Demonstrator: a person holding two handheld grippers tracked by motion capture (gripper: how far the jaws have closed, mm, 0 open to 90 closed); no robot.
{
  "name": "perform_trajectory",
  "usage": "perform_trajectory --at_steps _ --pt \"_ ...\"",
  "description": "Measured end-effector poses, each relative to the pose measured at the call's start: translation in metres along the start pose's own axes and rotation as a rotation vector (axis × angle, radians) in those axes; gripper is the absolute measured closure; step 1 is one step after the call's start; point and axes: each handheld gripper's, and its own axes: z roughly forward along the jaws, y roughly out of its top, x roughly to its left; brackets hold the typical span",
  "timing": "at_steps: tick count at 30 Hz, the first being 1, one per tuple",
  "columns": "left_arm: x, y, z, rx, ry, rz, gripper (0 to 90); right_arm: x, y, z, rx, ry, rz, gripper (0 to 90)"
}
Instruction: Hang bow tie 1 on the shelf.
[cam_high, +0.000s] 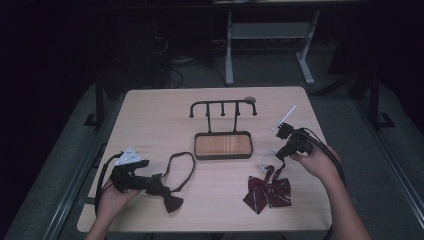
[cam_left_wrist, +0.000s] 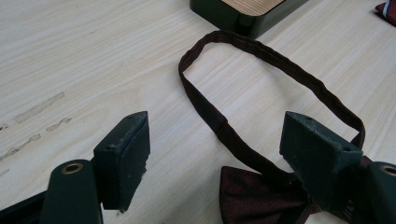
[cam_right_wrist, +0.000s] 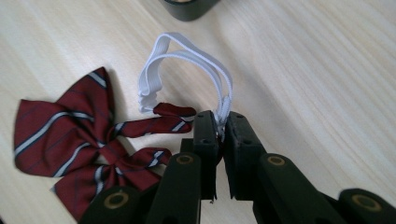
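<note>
Elastic (cam_right_wrist: 187, 56) pinched in right gripper (cam_right_wrist: 222, 133); striped bow (cam_right_wrist: 70, 140) hangs at nine o'clock, rack (cam_high: 223, 107) toward eleven.

Dark brown bow tie (cam_left_wrist: 261, 196) cut off by bottom edge, partly behind right finger; black wood-topped tray (cam_left_wrist: 243, 11) cropped at top.

Two bow ties (cam_high: 167, 192) (cam_high: 267, 192), one hook stand (cam_high: 223, 129), two tools (cam_high: 150, 181) (cam_high: 276, 156)
</note>
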Motion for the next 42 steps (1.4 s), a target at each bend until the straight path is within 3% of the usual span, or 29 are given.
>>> perform_trajectory --at_steps 17,42 --pt "0.000 0.000 0.000 0.003 -0.001 0.001 24.7 0.009 0.004 -0.026 -0.063 0.074 -0.066 83.1" --pt "0.000 0.000 0.000 -0.003 -0.003 0.002 24.7 0.028 0.029 -0.066 -0.080 0.036 -0.142 83.1"
